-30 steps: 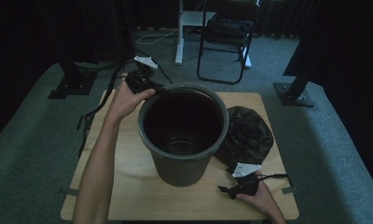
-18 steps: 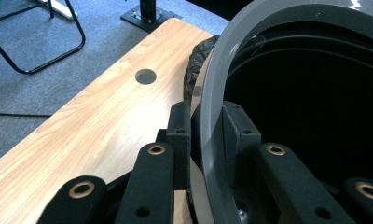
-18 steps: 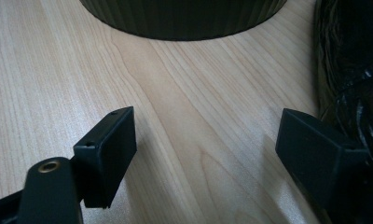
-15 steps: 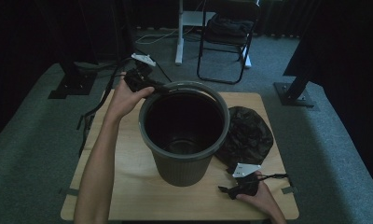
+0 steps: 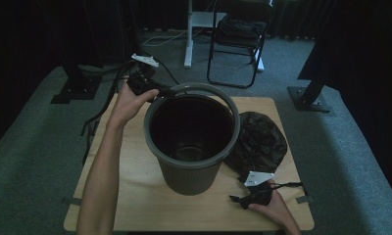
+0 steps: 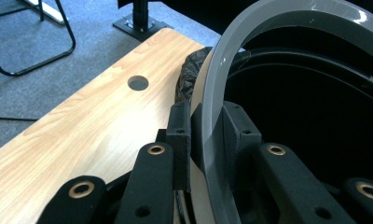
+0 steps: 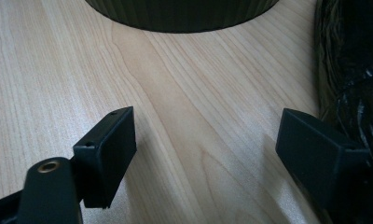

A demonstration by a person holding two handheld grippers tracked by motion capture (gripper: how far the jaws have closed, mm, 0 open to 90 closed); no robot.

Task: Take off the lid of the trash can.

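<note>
A dark ribbed bin (image 5: 191,171) stands in the middle of the wooden table (image 5: 130,196). Its grey rim ring (image 5: 204,88) is tilted, raised at the far left. There my left gripper (image 5: 155,90) is shut on the ring. In the left gripper view the jaws pinch the ring (image 6: 268,28) from both sides, my left gripper (image 6: 207,126) close to the bin's dark inside. A crumpled black bag (image 5: 260,142) lies right of the bin. My right gripper (image 5: 243,198) rests low on the table beside the bag, open (image 7: 208,140) and holding nothing.
A round hole (image 6: 138,83) is cut in the tabletop past the bin. The bag (image 7: 352,70) touches the right jaw's outer side, and the bin's base (image 7: 180,14) stands ahead of it. A folding chair (image 5: 238,44) and stand bases sit on the carpet beyond.
My left gripper has risen a little with the ring, lifting its far-left side off the bin. The right gripper has stayed where it was.
</note>
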